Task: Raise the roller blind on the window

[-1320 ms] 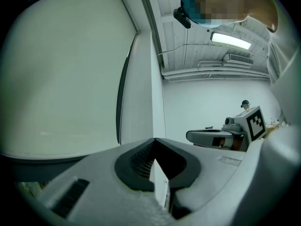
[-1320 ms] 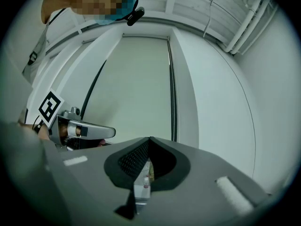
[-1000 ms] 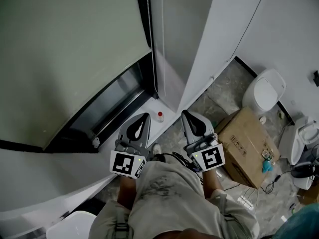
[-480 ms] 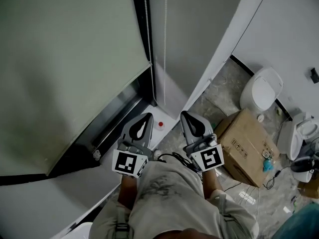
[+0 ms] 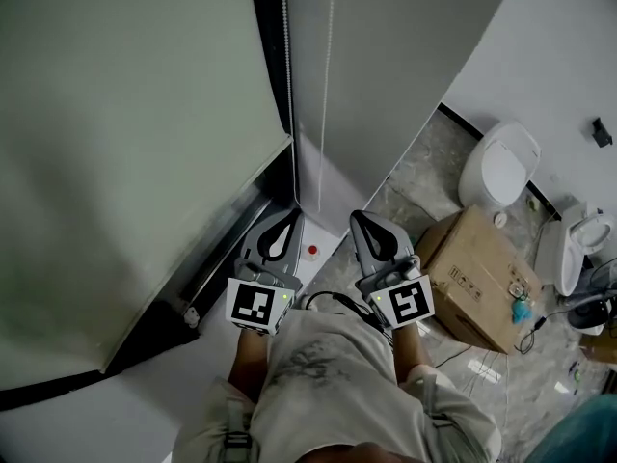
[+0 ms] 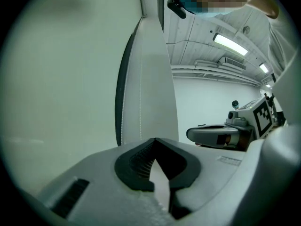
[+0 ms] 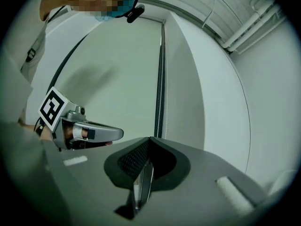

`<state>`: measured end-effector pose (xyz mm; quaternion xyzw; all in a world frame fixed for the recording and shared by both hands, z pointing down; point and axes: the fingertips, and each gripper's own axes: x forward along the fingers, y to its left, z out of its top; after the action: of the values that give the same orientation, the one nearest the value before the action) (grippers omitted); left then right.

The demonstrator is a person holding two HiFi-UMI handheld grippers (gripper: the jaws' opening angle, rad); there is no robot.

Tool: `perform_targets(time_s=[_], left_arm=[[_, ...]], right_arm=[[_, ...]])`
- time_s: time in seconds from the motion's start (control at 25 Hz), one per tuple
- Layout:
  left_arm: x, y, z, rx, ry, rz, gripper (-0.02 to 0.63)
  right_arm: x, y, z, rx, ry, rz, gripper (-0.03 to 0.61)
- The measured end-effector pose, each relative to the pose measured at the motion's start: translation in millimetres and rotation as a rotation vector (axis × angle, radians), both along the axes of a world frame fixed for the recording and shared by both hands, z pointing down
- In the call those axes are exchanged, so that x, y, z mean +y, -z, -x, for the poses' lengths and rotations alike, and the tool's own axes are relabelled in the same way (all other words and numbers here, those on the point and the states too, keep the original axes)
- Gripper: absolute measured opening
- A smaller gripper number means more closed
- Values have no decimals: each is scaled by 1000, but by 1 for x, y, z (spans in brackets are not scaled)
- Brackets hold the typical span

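While the blind [image 5: 125,143] hangs low, left gripper [image 5: 291,216] and right gripper [image 5: 358,219] both sit clenched on nothing, the chain [image 5: 288,85] ahead.

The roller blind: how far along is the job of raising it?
Hardly begun. The roller blind hangs low, covering the window but for a dark strip at its foot. Nothing is in hand: the left gripper and right gripper are both shut and empty, held low by the person's waist, apart from the bead chain. Left to do: grasp the chain and pull the blind up.
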<state>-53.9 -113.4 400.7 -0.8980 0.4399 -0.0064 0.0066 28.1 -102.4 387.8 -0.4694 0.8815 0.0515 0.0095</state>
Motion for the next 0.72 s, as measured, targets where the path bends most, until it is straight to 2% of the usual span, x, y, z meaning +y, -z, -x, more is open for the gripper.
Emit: perform_targets(time_s=[0.28, 0.48, 0.64, 0.72], left_arm=[[-29, 8, -17, -9, -10, -28, 6], [-46, 1, -27, -27, 17, -10, 8], [-64, -10, -29, -41, 30, 9, 16], [-71, -13, -32, -37, 36, 18, 21]], right_arm=[[-9, -1, -8, 19, -2, 23, 11], [-12, -6, -18, 27, 21, 33, 12], [-19, 2, -20, 13, 34, -3, 14], [-22, -3, -23, 19, 45, 17, 20]])
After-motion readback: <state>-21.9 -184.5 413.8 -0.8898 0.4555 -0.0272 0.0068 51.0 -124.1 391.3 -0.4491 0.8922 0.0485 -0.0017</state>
